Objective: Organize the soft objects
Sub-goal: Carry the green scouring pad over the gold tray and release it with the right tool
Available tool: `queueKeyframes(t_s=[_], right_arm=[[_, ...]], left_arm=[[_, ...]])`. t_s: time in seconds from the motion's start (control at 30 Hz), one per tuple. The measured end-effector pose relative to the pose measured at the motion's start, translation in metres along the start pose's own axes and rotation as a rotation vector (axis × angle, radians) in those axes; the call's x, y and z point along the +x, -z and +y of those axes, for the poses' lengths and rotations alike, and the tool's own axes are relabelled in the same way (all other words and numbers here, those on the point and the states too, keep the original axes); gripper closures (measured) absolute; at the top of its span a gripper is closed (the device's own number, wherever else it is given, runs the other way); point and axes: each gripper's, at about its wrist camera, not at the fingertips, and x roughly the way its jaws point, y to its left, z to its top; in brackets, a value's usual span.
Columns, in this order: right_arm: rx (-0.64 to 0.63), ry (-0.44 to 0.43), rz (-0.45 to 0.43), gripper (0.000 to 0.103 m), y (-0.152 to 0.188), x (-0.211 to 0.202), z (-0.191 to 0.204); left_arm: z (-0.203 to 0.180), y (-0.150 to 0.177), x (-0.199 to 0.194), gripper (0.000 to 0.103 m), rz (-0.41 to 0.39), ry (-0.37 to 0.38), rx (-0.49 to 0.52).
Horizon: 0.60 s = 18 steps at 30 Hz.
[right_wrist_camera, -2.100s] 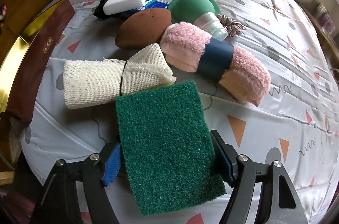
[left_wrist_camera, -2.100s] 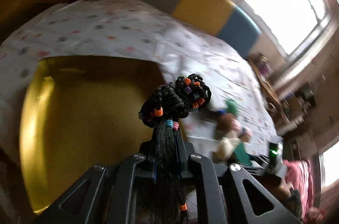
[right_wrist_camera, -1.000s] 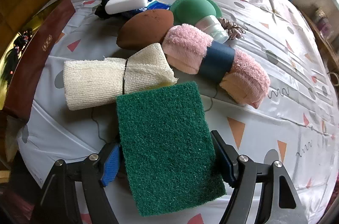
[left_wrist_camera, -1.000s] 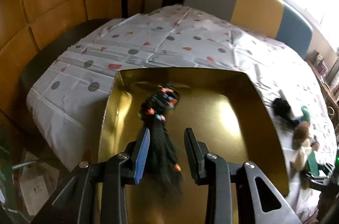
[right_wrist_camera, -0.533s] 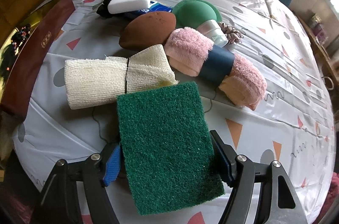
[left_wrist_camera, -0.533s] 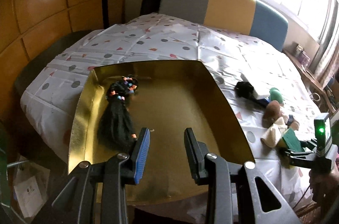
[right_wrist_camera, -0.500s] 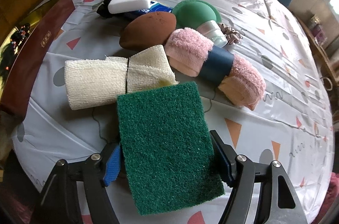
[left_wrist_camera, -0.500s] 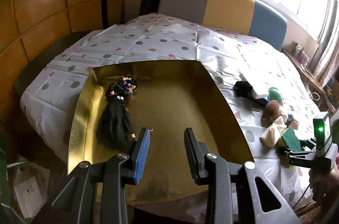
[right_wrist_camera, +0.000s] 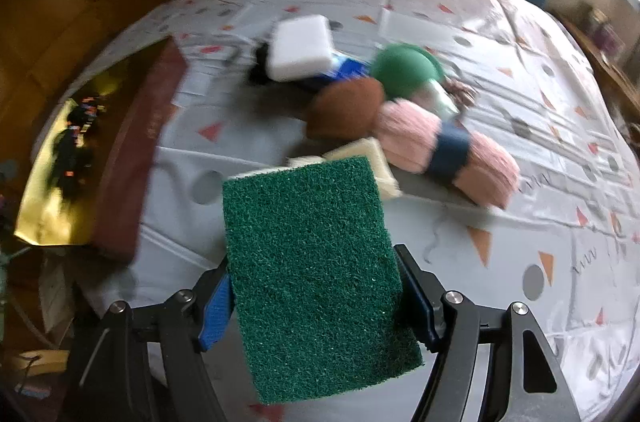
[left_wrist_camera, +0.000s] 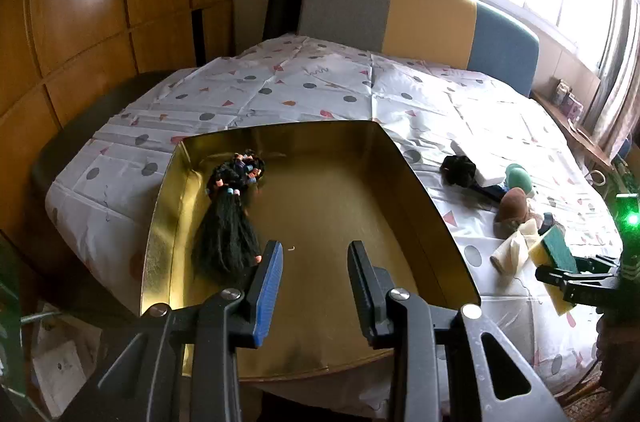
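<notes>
A black braided hairpiece [left_wrist_camera: 228, 222] with coloured beads lies along the left side of the gold tray [left_wrist_camera: 412, 178]. My left gripper [left_wrist_camera: 314, 250] hovers open over the tray's near part, to the right of the hairpiece, with nothing between its fingers. My right gripper [right_wrist_camera: 316, 262] is shut on a green scouring sponge [right_wrist_camera: 316, 254] and holds it above the patterned tablecloth. In the left wrist view that right gripper [left_wrist_camera: 560, 274] and its green scouring sponge [left_wrist_camera: 558, 250] show at the far right. The sponge hides most of a cream cloth roll [right_wrist_camera: 360, 154].
Beyond the sponge lie a white sponge [right_wrist_camera: 300, 46], a green round puff [right_wrist_camera: 406, 66], a brown pad [right_wrist_camera: 344, 108] and a pink towel [right_wrist_camera: 444, 146] with a blue band. The gold tray [right_wrist_camera: 44, 190] is to their left. Wooden panels [left_wrist_camera: 80, 22] stand left, a padded backrest [left_wrist_camera: 420, 18] behind.
My left gripper let go of the hairpiece and drew back to the right; the hairpiece now lies in the tray. My right gripper rose with the green sponge off the cloth.
</notes>
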Motion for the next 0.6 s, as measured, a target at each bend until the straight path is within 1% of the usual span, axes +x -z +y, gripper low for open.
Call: queueKeyframes(t_s=[0.1,0.27,0.6], right_arm=[[-0.036,-0.001,-0.015,0.031,-0.005,-0.002,0.016],[-0.049,-0.026,-0.012,0.031,-0.007,0.002,0.032],[-0.096,-0.112,-0.022,0.031,-0.007,-0.002,0.075]], left_arm=[[0.000,0.000,0.000,0.070,0.003,0.002,-0.004],[0.003,0.001,-0.001,0.070,-0.002,0.001,-0.002],[0.006,0.008,0.001,0.070,0.013,-0.005,-0.015]])
